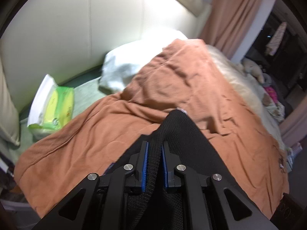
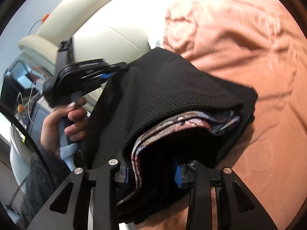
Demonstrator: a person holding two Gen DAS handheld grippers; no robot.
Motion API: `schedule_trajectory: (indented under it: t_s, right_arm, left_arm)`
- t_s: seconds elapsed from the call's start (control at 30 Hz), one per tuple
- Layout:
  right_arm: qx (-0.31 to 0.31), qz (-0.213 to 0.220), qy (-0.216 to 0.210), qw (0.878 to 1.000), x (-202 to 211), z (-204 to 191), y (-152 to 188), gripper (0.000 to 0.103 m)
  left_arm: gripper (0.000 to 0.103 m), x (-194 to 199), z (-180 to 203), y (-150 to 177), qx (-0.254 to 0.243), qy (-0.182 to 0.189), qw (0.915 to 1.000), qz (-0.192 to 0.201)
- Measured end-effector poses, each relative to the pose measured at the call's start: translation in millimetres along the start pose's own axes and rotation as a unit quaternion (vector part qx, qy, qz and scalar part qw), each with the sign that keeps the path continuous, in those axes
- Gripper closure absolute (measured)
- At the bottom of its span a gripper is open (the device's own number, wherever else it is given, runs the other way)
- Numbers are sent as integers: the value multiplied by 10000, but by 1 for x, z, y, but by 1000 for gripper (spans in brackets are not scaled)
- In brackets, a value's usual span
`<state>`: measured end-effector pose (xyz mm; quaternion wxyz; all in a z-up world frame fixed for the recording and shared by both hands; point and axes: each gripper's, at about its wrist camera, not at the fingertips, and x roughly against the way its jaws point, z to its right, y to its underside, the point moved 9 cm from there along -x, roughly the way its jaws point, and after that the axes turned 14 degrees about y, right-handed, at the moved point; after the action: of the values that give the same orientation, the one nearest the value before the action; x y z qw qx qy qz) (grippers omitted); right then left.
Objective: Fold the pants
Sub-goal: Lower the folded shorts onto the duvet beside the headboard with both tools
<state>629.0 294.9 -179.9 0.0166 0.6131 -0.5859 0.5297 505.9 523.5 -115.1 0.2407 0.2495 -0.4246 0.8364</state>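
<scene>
left claw point(image 1: 154, 159): pinching black pants point(image 1: 178, 126) edge, spreading it
right claw point(image 2: 151, 174): gripping bunched waistband, keeping the fold aligned
bed point(image 2: 259, 115): blanket underneath, landing surface

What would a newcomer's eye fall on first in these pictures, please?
The black pants, bunched with a patterned lining showing, fill the centre, held up between both claws over the orange blanket. In the right wrist view a hand grips the left claw at the pants' far edge. A green packet lies left of the blanket.
</scene>
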Motion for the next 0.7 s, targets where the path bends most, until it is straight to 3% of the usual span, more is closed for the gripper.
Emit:
schedule_trajectory:
  t_s: [0.1,0.27,0.47,0.57,0.7]
  right_arm:
    - [-201,-63,-277,9994,1,6,-1,57]
    - [-499,-169,-581,9969,2,16,-6,55]
    - [-510,154,-361,9979,14,35,-32,56]
    - [-515,398,18,9979,28,49,-50,63]
    - [-363,808,1195,9889,55,79,-71,65]
  left_arm:
    - [76,8,-20,4,233,-176,9996,53]
    - [66,36,-27,17,198,-273,9993,148]
    - [63,52,-33,42,101,-355,9993,62]
    - [63,54,-49,57,249,-456,9986,-26]
    - [63,61,-64,75,447,-531,9976,-69]
